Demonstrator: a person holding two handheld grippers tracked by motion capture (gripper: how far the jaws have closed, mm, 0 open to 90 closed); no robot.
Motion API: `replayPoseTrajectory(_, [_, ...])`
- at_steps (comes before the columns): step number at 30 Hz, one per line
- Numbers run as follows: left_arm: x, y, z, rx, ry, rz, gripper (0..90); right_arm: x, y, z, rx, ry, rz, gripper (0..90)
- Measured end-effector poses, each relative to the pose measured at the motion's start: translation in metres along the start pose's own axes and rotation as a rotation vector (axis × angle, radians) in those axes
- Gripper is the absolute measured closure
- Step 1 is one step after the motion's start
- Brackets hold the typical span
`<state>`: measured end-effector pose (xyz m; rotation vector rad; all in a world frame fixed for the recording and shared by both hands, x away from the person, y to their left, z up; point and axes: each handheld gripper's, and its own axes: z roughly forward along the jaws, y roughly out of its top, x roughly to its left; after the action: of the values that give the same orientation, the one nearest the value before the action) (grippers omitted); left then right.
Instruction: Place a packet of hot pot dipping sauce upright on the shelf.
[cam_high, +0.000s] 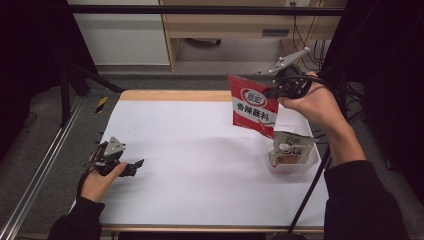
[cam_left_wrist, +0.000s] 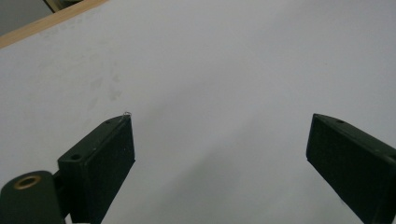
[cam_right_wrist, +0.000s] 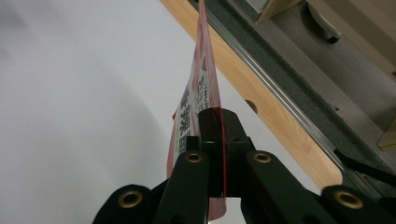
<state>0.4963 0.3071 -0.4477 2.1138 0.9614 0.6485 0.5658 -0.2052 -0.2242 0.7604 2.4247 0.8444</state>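
A red seasoning packet (cam_high: 252, 106) with white Chinese print hangs in the air over the table's far right. My right gripper (cam_high: 278, 91) is shut on its upper right edge; in the right gripper view the packet (cam_right_wrist: 201, 88) stands edge-on, pinched between the closed jaws. Below it a clear plastic tray (cam_high: 308, 162) holds another packet (cam_high: 290, 148), lying tilted. My left gripper (cam_high: 138, 164) rests low at the table's near left, open, with nothing between its fingers (cam_left_wrist: 100, 161).
The white table sheet (cam_high: 200, 160) is bare in the middle and left. A wooden table edge (cam_high: 170, 95) runs along the back, with a metal rail (cam_high: 35, 175) at the left. A dark stand pole (cam_high: 312, 185) crosses the near right.
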Motion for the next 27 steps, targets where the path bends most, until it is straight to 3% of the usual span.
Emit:
replayPoseTrajectory(7, [-0.002, 0.001, 0.001, 0.005, -0.003, 0.008, 7.7, -0.021, -0.01, -0.005, -0.05, -0.026, 0.05, 90.0])
replayPoseTrajectory(20, [-0.002, 0.0, 0.002, 0.007, -0.005, 0.007, 7.7, -0.013, 0.007, 0.008, -0.07, -0.019, 0.029, 90.0])
replayPoseTrajectory(27, [-0.003, 0.0, 0.002, 0.01, -0.009, 0.009, 7.7, -0.022, 0.005, 0.014, -0.071, -0.045, 0.046, 90.0])
